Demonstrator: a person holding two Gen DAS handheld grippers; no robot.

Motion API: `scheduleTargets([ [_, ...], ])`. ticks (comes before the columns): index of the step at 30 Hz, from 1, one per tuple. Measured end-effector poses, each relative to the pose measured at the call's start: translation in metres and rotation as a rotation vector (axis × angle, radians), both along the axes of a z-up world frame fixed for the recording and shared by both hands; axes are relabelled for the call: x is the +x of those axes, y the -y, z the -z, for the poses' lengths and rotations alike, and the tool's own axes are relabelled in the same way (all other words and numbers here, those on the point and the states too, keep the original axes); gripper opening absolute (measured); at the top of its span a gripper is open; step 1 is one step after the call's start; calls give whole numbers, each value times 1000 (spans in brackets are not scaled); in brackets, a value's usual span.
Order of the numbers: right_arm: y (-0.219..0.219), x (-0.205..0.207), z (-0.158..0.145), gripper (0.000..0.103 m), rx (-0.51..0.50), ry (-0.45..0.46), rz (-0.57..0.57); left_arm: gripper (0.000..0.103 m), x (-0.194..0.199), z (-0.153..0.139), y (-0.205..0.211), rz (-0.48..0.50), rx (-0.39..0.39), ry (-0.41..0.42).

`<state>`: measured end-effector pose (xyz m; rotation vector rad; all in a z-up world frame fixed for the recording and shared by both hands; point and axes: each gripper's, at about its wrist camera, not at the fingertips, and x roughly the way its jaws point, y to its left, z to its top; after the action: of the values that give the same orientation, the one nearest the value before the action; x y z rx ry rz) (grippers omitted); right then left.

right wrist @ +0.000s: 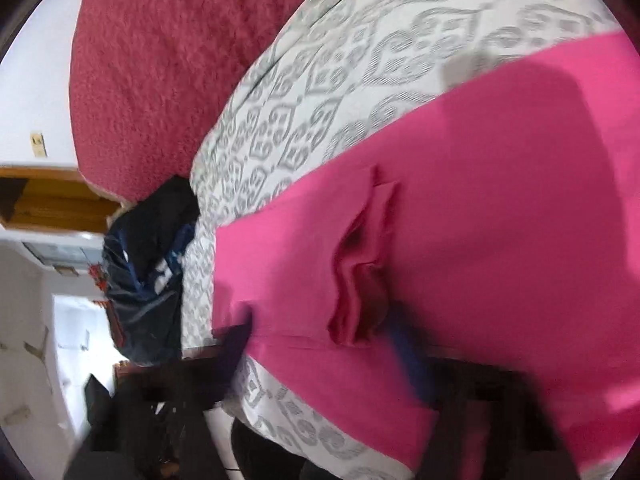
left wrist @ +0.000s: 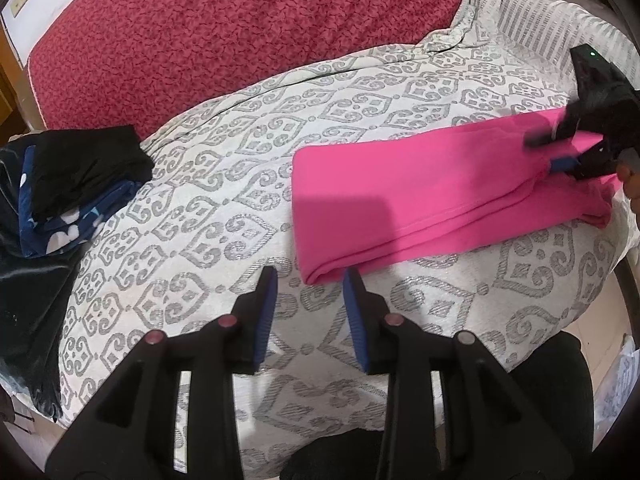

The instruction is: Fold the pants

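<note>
Pink pants [left wrist: 420, 196] lie folded lengthwise on a patterned bedspread [left wrist: 248, 168]. At their far end the right gripper [left wrist: 560, 164] has pinched together on a bunch of the cloth; the left gripper [left wrist: 310, 280] hangs just short of the near end, jaws apart around nothing. Lifting one end alone may drag the layers askew or let the thin pinch slip. Only the right wrist view shows the gathered ridge [right wrist: 360, 280]; only the left shows the dark clothes pile [left wrist: 76, 188] clearly.

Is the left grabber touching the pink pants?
Apart. In the left wrist view, the left gripper hangs open over the patterned bedspread, and the pink pants end just beyond its fingertips, a strip of bedspread showing between.
</note>
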<state>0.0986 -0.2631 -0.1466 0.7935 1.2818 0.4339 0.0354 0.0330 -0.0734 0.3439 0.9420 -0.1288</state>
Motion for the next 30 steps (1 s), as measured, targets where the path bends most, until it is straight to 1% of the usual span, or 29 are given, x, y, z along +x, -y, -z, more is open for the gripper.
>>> scheduleTargets([
  [1, -2, -1, -3, 5, -56, -5, 5, 36, 0, -1, -1, -1, 5, 3],
  [4, 9, -12, -20, 5, -184, 39, 97, 37, 1, -2, -5, -5, 17, 7],
  [5, 14, -14, -23, 6, -223, 38, 115, 37, 2, -2, -6, -9, 16, 4],
  [7, 25, -15, -18, 12, -338, -6, 126, 38, 5, 0, -7, -19, 5, -6],
  [8, 28, -15, -14, 18, -352, -33, 114, 38, 6, 1, -7, -23, -1, -11],
  [9, 32, -19, -9, 19, -306, -38, 95, 38, 7, 2, -7, -26, -11, -18],
  [11, 38, -30, -12, 31, -262, -28, 93, 38, 7, 5, -4, -23, -21, -29],
  [13, 46, -43, -19, 40, -271, -8, 115, 38, 8, 6, 1, -7, -14, -29],
  [14, 51, -51, -23, 44, -298, 7, 134, 38, 8, 6, 3, 1, -12, -26],
  [15, 58, -61, -28, 45, -349, 17, 161, 38, 9, 5, 5, 9, -13, -22],
  [17, 70, -76, -34, 46, -413, 27, 212, 38, 13, 2, 10, 23, -24, -19],
  [19, 91, -94, -37, 46, -432, 25, 282, 39, 19, -2, 18, 43, -49, -20],
  [21, 114, -108, -39, 46, -431, 12, 370, 45, 26, -4, 29, 69, -75, -23],
  [22, 130, -120, -40, 46, -423, 6, 435, 47, 29, -4, 34, 80, -84, -25],
  [25, 172, -152, -37, 47, -378, -12, 602, 47, 42, 0, 62, 139, -111, -45],
  [28, 197, -170, -31, 50, -360, -37, 705, 47, 54, 6, 96, 201, -154, -69],
  [30, 208, -173, -28, 52, -352, -41, 739, 47, 62, 10, 117, 226, -202, -99],
])
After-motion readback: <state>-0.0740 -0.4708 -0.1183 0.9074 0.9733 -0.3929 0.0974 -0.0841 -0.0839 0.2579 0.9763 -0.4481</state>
